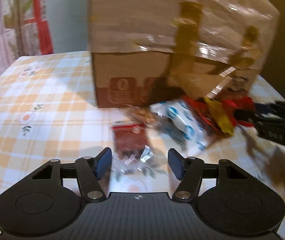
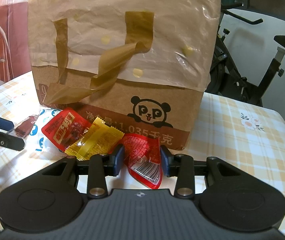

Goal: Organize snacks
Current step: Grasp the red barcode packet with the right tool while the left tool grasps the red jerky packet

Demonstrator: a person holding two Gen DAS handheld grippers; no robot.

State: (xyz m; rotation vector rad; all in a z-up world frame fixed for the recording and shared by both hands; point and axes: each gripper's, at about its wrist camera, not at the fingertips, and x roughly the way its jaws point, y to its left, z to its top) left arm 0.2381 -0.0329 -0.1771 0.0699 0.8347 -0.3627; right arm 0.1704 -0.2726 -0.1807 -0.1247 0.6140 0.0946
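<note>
A pick-up is judged underway: the right gripper (image 2: 142,158) is set with jaws part-open around a red snack packet (image 2: 143,156), closing being needed next, while the left gripper (image 1: 140,161) is held wide open and empty above a dark red packet (image 1: 129,140).

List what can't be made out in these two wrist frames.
- Dark red packet, left wrist: motion blur, print unreadable.
- Box top, both views: cut off by the frame; contents unseen.
- White packet, right wrist: mostly under the red and yellow packets.
- Right gripper: contact with the barcode packet unclear.

We see the cardboard box (image 2: 120,64) blocking the way ahead; bare tablecloth (image 2: 242,140) right of it leaves us room.
</note>
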